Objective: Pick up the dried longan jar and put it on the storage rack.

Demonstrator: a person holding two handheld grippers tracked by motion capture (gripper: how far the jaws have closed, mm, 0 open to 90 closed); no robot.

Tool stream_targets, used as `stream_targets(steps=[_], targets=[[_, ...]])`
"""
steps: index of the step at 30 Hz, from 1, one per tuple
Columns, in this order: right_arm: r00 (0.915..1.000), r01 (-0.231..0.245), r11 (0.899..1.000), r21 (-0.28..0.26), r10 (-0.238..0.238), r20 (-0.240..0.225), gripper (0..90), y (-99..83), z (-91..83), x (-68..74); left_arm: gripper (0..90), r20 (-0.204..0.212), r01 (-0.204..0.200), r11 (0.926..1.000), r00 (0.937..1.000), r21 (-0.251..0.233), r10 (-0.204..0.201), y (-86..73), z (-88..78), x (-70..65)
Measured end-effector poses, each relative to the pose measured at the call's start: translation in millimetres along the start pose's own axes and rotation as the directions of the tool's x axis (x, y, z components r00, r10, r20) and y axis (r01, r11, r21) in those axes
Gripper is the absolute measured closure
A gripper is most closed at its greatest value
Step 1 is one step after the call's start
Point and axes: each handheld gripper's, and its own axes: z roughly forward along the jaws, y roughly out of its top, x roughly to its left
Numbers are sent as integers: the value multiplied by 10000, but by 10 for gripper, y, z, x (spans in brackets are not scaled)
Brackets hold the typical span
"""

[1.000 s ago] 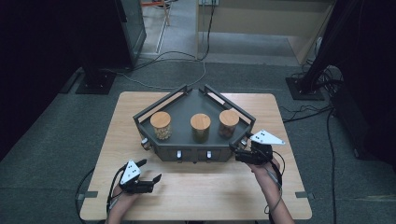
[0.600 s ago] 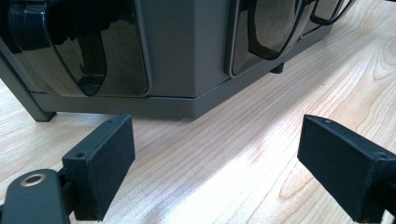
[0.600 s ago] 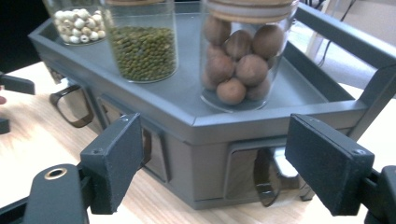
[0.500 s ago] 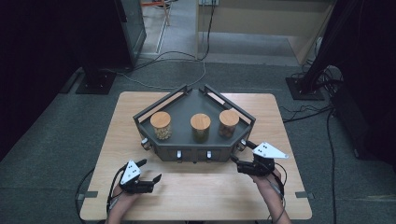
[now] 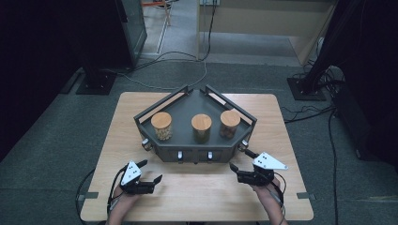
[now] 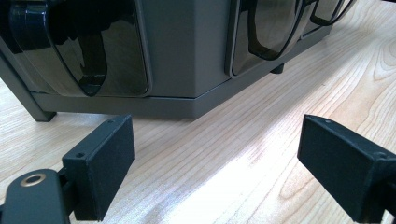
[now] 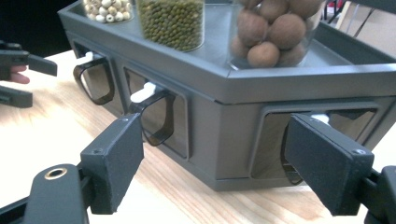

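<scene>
A grey angular rack (image 5: 187, 151) stands mid-table and carries three wood-lidded jars: white beads (image 5: 161, 125), green beans (image 5: 201, 128) and brown balls (image 5: 229, 123). Its front wall (image 7: 210, 135) has dark see-through handles (image 7: 156, 116). My right gripper (image 5: 238, 159) is low over the table at the rack's front right corner, open, with that corner ahead of its jaws (image 7: 215, 163). At the front left my left gripper (image 5: 150, 170) is open over bare wood (image 6: 215, 172), facing the rack's base (image 6: 187, 46).
The wooden table (image 5: 206, 197) has free room in front of the rack. The other gripper's black jaws (image 7: 18, 74) show at the left edge of the right gripper view. Cables and dark stands lie on the floor beyond the table.
My right gripper has come down and back toward the table's near edge, away from the rack's right corner. The left gripper has stayed put.
</scene>
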Motion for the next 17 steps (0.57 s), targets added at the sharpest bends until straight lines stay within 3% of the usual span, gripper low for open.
stream_targets(steps=[11, 17], targets=[[9989, -350, 9993, 123, 354, -300, 192, -266, 114, 3, 110, 2, 5, 10000, 10000, -29, -5, -5, -2, 0], [9982, -485, 9988, 99, 488, -358, 192, -321, 139, -13, 110, 6, 15, 10000, 10000, -23, -15, -4, -2, 2]])
